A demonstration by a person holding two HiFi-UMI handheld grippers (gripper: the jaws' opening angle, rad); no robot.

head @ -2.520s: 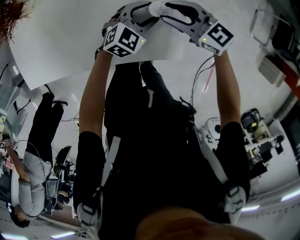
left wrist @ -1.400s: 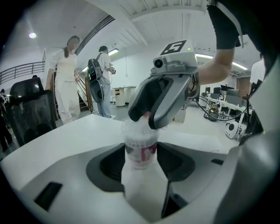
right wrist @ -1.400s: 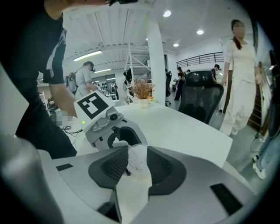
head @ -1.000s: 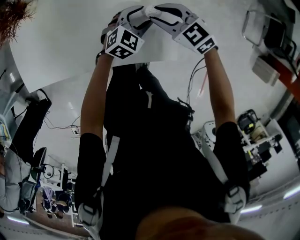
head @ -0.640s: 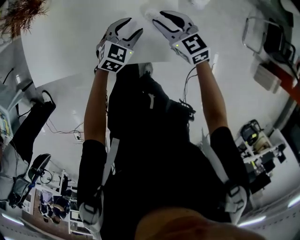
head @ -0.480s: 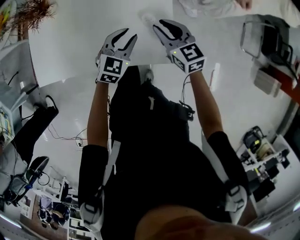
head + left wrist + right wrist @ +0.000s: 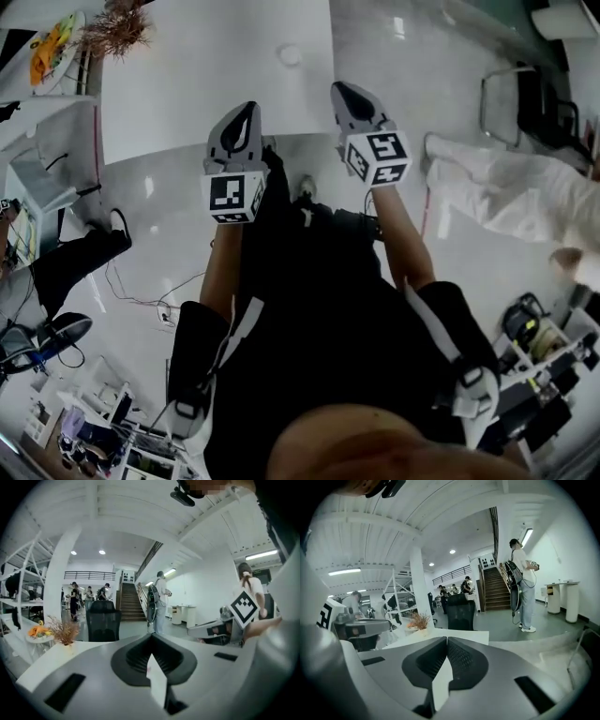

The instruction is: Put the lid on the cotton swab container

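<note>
We hold both grippers clenched and empty.
Left gripper (image 7: 246,112) and right gripper (image 7: 340,92), jaws just closed, hang by the white table's (image 7: 187,84) near edge; a small round container (image 7: 289,54) stands farther in.

Table top (image 7: 187,84): was white, smooth, matt.
Floor (image 7: 159,234): was pale, polished and glossy, and mirrored the lights.
Cotton swab container (image 7: 289,54): looked like pale plastic with a faint sheen.
Clothing (image 7: 309,300): was black matt cloth.
Dried plant (image 7: 117,33): was rough, dry, brown.
Office chair (image 7: 103,620): was black, matt.
</note>
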